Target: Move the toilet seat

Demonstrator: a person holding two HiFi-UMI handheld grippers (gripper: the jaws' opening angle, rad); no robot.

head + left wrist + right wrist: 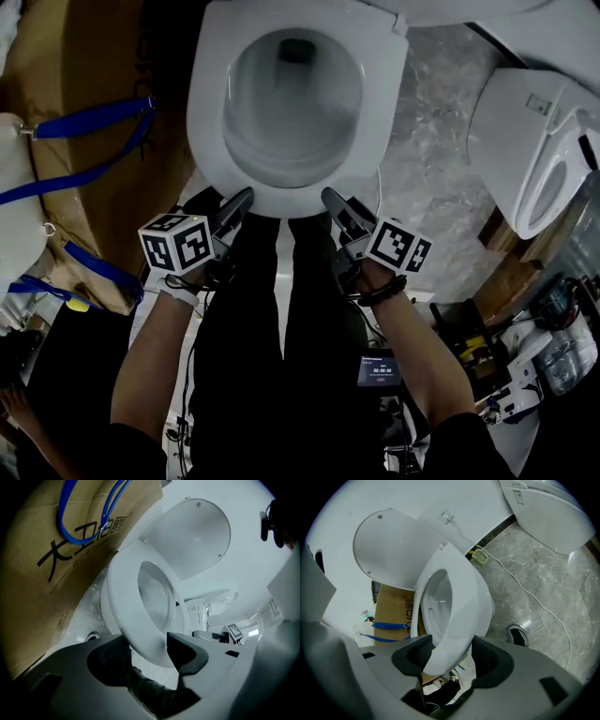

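Note:
A white toilet stands in front of me with its seat (pixel 281 192) down on the bowl and its lid (pixel 192 536) raised. Both grippers are at the seat's front edge. My left gripper (pixel 239 202) is open, and the rounded front of the seat (pixel 150 644) lies between its two dark pads (pixel 112 656), close to both. My right gripper (pixel 335 203) is open too, straddling the same front edge (pixel 447 653); the seat touches its left pad and a narrow gap shows at its right pad (pixel 485 656).
A large cardboard box (pixel 84 141) with blue straps stands left of the toilet. A second white toilet (pixel 539 150) stands at the right on the marble floor (pixel 431 141). A thin cable (pixel 534 597) runs across the floor. Tools and gear (pixel 525 356) lie at the lower right.

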